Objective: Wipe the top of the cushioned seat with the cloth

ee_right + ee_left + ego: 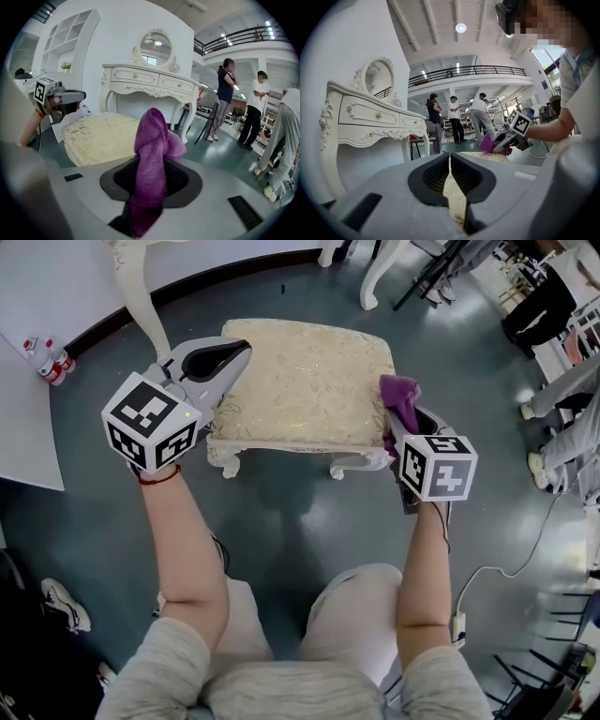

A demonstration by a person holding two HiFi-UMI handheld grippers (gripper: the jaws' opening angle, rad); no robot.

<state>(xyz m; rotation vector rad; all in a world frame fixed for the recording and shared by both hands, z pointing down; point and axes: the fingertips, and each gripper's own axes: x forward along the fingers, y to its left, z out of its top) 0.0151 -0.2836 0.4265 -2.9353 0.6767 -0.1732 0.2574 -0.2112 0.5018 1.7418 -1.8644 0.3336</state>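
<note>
The cushioned seat (pixel 309 381) is a low cream stool with a gold-patterned top, also seen in the right gripper view (pixel 98 136). A purple knitted cloth (pixel 401 401) (pixel 152 154) is pinched in my right gripper (pixel 405 423) at the seat's right edge, standing up out of the jaws. The cloth (pixel 490 143) also shows in the left gripper view. My left gripper (pixel 220 357) hovers over the seat's left front corner, jaws shut with nothing between them (pixel 450 176).
A white dressing table (pixel 150 82) with an oval mirror stands beyond the seat; its leg (pixel 145 301) is near my left gripper. Two bottles (pixel 47 357) lie at the left. Several people (pixel 255 105) stand to the right. A cable (pixel 511 563) runs across the floor.
</note>
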